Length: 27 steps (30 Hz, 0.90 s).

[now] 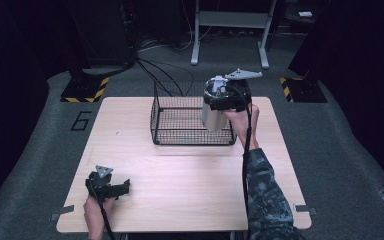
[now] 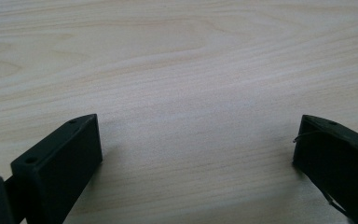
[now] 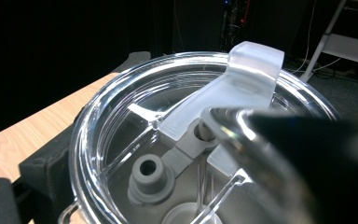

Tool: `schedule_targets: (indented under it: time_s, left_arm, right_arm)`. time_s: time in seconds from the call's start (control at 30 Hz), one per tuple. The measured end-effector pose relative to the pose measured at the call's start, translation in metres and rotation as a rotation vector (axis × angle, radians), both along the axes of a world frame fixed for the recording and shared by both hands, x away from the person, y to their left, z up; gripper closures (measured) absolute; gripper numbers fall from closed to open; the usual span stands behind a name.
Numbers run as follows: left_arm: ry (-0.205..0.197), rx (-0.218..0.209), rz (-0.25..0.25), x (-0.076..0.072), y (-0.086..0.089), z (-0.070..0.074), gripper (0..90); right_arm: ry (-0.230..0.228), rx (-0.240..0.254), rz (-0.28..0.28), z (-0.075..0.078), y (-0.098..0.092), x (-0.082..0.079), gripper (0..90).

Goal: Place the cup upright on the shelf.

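A steel tumbler (image 1: 213, 118) with a clear lid (image 3: 135, 126) hangs above the right end of a black wire basket (image 1: 180, 141) at the far side of the wooden table (image 1: 190, 185). My right gripper (image 1: 225, 99) is shut on the tumbler near its top, with one jaw on each side of the lid. The lid's frosted flip tab (image 3: 242, 74) stands up, and a grey stopper (image 3: 149, 179) sits beside it. Low over the table's near left corner, my left gripper (image 1: 122, 187) is open, with bare wood between its jaws (image 2: 198, 144).
The basket looks empty inside. Behind the table stands a white metal frame (image 1: 230, 20), with cables (image 1: 165, 75) on the floor. Hazard-striped feet (image 1: 86, 90) (image 1: 300, 87) flank the far corners. A "6" (image 1: 81, 120) is marked on the carpet at the left.
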<state>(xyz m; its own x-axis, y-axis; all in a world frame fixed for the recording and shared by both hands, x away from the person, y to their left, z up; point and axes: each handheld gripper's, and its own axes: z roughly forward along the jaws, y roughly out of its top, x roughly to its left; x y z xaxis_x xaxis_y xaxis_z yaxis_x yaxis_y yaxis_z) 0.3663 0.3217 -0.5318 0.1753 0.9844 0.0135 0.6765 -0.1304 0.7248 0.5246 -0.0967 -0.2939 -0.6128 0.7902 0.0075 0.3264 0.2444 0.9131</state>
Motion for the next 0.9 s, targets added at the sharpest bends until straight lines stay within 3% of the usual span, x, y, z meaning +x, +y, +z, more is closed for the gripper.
schedule_targets:
  time_s: [0.5, 0.9]
  left_arm:
    - [-0.008, 0.002, 0.004, 0.000, -0.001, 0.000, 0.8]
    - [-0.001, 0.012, -0.005, 0.000, 0.000, 0.000, 0.8]
  right_arm:
    - [0.004, -0.017, -0.006, 0.000, 0.012, 0.021, 3.3]
    - [0.039, -0.007, -0.027, -0.012, 0.019, 0.046, 3.3]
